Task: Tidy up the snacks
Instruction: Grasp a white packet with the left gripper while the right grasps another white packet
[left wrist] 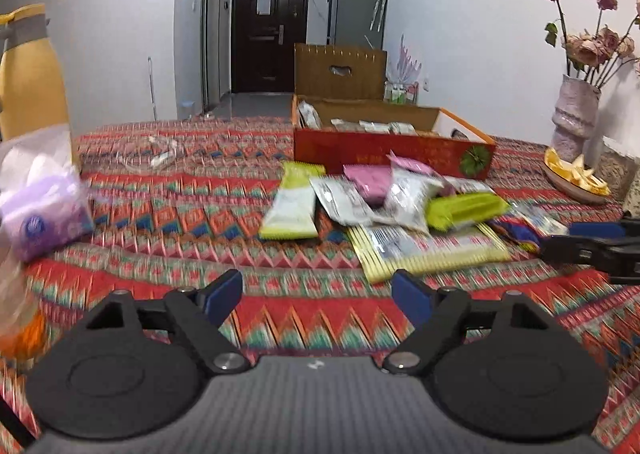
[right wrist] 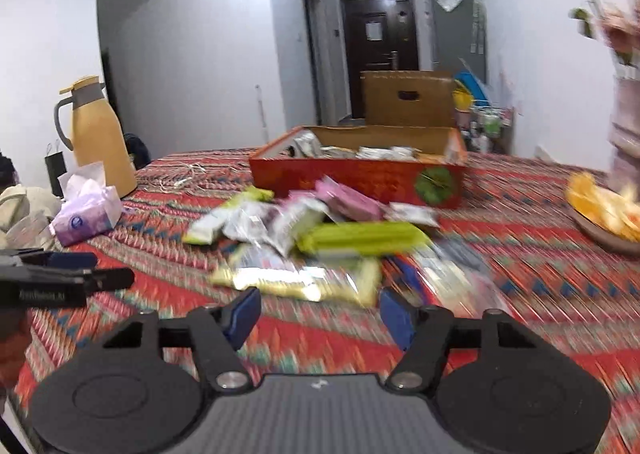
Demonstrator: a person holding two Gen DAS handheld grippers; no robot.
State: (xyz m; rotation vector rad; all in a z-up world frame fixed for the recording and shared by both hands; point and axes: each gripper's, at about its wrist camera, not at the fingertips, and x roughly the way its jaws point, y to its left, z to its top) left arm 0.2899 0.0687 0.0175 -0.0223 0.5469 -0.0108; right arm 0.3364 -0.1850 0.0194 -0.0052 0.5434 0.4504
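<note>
Closing in on the snacks point(left wrist: 384, 210) — both grippers are hovering just short of the pile, which is lying loose on the cloth in front of the box point(left wrist: 394, 152). Left gripper point(left wrist: 318, 296) and right gripper point(right wrist: 316, 318) are gaping empty. Next move, probably: picking one packet and boxing it.

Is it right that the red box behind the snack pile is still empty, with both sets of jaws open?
Not quite: the red box already holds several packets, as the left wrist view shows. It does sit behind the snack pile, and both sets of jaws are open.
</note>
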